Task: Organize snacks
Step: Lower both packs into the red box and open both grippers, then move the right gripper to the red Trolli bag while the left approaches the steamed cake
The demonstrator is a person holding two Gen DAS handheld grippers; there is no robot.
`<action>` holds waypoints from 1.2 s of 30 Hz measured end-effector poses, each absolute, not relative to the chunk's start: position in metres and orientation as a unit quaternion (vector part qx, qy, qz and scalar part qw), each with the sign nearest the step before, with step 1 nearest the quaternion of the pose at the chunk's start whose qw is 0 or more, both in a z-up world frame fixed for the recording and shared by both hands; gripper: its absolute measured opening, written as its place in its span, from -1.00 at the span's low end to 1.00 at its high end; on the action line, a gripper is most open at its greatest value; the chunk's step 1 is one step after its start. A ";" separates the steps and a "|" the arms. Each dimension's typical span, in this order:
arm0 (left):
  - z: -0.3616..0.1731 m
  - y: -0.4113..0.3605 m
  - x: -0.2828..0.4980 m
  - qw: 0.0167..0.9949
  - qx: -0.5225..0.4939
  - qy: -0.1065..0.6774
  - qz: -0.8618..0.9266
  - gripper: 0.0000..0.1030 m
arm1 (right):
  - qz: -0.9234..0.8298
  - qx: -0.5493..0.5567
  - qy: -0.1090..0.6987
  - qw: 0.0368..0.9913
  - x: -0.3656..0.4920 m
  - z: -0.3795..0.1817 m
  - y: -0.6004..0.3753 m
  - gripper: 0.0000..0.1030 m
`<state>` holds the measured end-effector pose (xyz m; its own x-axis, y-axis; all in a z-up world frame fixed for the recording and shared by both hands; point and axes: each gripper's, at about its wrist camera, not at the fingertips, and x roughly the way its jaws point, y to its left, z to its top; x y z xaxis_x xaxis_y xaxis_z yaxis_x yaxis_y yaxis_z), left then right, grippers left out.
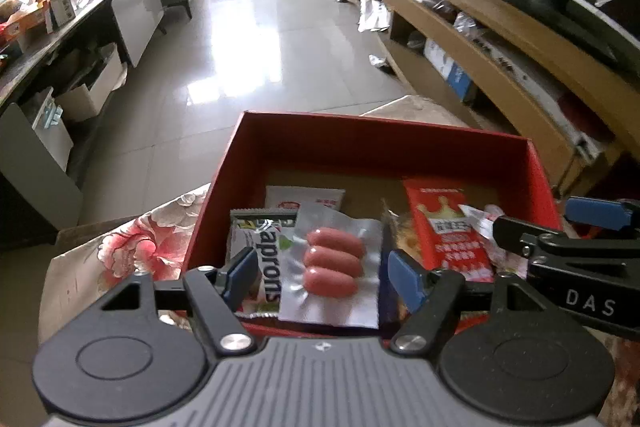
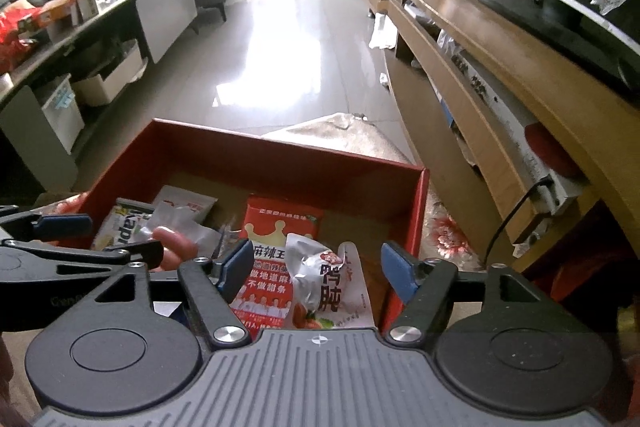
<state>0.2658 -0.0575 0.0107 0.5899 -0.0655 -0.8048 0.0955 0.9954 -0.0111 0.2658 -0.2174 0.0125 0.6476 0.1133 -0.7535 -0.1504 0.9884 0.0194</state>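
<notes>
Though cluttered w/ cabinets, glossy tile floor (image 1: pixel 248 39); floral cloth (image 1: pixel 132 247) under red box (image 1: pixel 360 135).

One red box (image 1: pixel 400 143) on the flowered cloth — just the one. Inside it: one clear pack of sausages (image 1: pixel 332 263), three sausages in it; one grey "Kaprons" packet (image 1: pixel 256 255) at its left; one white packet (image 1: pixel 304 199) behind; one red crown packet (image 1: pixel 448 231) on the right; one silver duck packet (image 2: pixel 332 279) nearest — five packets counted.
</notes>
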 end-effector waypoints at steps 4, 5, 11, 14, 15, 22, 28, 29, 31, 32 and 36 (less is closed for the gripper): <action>0.016 -0.061 0.251 0.894 0.026 0.445 -0.053 0.48 | 0.071 -0.021 0.414 0.907 0.252 0.017 -0.219 0.52; 0.016 -0.061 0.247 0.893 0.026 0.446 -0.056 0.48 | 0.069 -0.025 0.415 0.907 0.248 0.017 -0.219 0.53; 0.008 -0.064 0.224 0.885 0.037 0.459 -0.069 0.49 | 0.061 -0.037 0.426 0.902 0.225 0.015 -0.222 0.53; -0.001 -0.068 0.211 0.875 0.038 0.475 -0.081 0.49 | 0.058 -0.040 0.435 0.898 0.210 0.012 -0.225 0.53; -0.004 -0.069 0.207 0.872 0.039 0.480 -0.085 0.49 | 0.058 -0.042 0.438 0.896 0.205 0.010 -0.226 0.54; -0.022 -0.079 0.192 0.856 0.038 0.508 -0.094 0.49 | 0.051 -0.031 0.460 0.886 0.172 0.003 -0.241 0.55; -0.037 -0.088 0.200 0.841 0.011 0.532 -0.095 0.52 | 0.052 -0.021 0.472 0.880 0.157 -0.003 -0.248 0.57; -0.039 -0.090 0.202 0.839 0.005 0.536 -0.095 0.54 | 0.052 -0.018 0.474 0.879 0.156 -0.004 -0.250 0.58; -0.045 -0.095 0.206 0.837 0.003 0.540 -0.091 0.55 | 0.051 -0.009 0.478 0.877 0.156 -0.006 -0.255 0.59; -0.048 -0.097 0.208 0.836 0.004 0.542 -0.091 0.67 | 0.049 -0.005 0.481 0.876 0.157 -0.007 -0.258 0.60; -0.057 -0.106 0.210 0.839 0.022 0.538 -0.075 0.73 | 0.044 0.007 0.493 0.869 0.158 -0.014 -0.266 0.61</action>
<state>0.2096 -0.1056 -0.0572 0.4095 -0.1014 -0.9067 0.1494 0.9878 -0.0430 0.1576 -0.2663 -0.0137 0.5100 0.0840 -0.8561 -0.0695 0.9960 0.0563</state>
